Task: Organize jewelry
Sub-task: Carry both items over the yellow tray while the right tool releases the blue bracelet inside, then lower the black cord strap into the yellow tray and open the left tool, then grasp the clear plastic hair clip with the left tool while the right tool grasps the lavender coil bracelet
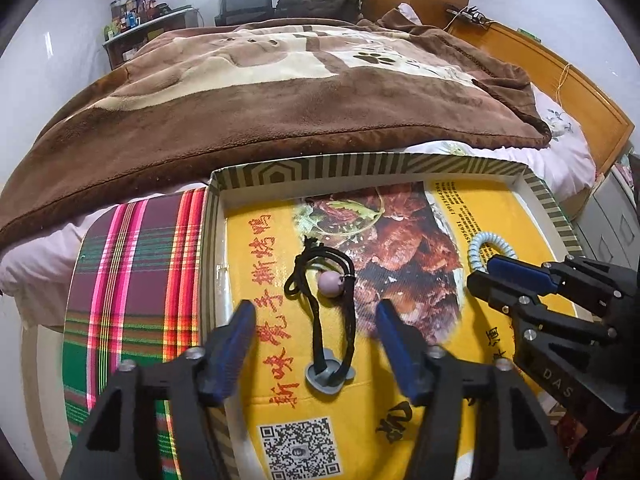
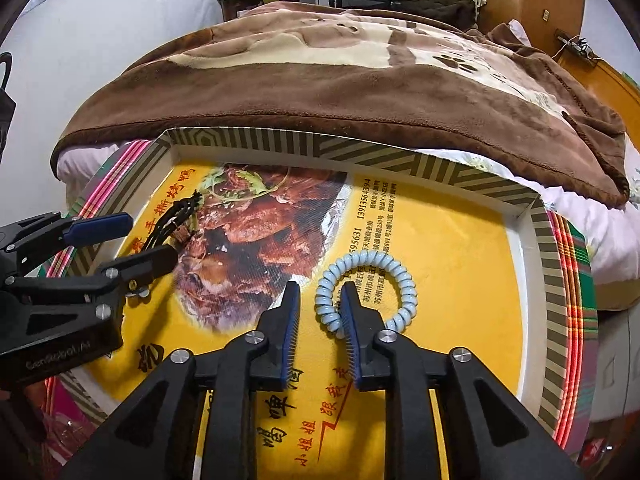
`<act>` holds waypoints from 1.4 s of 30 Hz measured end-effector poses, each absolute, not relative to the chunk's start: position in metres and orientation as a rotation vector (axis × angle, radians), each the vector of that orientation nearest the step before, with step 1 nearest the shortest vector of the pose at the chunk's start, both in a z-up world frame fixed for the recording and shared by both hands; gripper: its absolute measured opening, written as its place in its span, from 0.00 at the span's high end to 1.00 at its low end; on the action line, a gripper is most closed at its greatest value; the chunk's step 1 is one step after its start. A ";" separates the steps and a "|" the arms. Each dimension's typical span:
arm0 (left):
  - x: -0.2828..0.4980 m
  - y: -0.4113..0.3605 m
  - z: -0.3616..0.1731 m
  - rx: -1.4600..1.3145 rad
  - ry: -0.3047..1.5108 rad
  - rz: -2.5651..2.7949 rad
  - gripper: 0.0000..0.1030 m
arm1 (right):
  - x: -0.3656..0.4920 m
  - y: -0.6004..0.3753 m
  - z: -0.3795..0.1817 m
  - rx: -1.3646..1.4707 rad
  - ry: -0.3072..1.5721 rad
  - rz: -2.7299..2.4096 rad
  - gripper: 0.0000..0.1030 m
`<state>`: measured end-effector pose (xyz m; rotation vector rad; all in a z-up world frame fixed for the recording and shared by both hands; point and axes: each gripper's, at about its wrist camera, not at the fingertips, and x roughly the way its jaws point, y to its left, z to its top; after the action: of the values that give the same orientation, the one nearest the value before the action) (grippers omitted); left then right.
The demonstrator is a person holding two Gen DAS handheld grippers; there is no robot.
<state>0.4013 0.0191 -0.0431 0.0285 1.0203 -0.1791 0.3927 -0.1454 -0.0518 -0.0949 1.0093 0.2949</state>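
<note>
Left gripper (image 1: 316, 320): fingers spread wide, straddling black cord necklace (image 1: 320, 304) with pink bead, lying in striped tray (image 1: 360, 166). Right gripper (image 2: 320, 304): fingers narrowly apart, coil bracelet (image 2: 366, 292) rim between tips, not clamped. Tray on bed beside brown blanket (image 2: 320, 92).

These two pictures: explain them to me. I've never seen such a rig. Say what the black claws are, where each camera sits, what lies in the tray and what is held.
No robot: a person holds a two-finger gripper in each hand, each with a fisheye camera looking along its fingers. The left view shows the left gripper, open around a black cord necklace. The right view shows the right gripper, open, astride one side of a pale coil bracelet. Both pieces lie in a tray on a bed. Nothing is held.
</note>
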 end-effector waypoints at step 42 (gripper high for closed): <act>0.185 0.061 0.011 -0.004 0.847 -0.240 0.33 | 0.181 -0.179 0.003 -0.001 0.846 0.363 0.54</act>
<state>0.1847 0.0614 0.0114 -0.0041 0.8466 -0.2401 0.1811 -0.1791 0.0032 -0.0013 0.8464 0.3627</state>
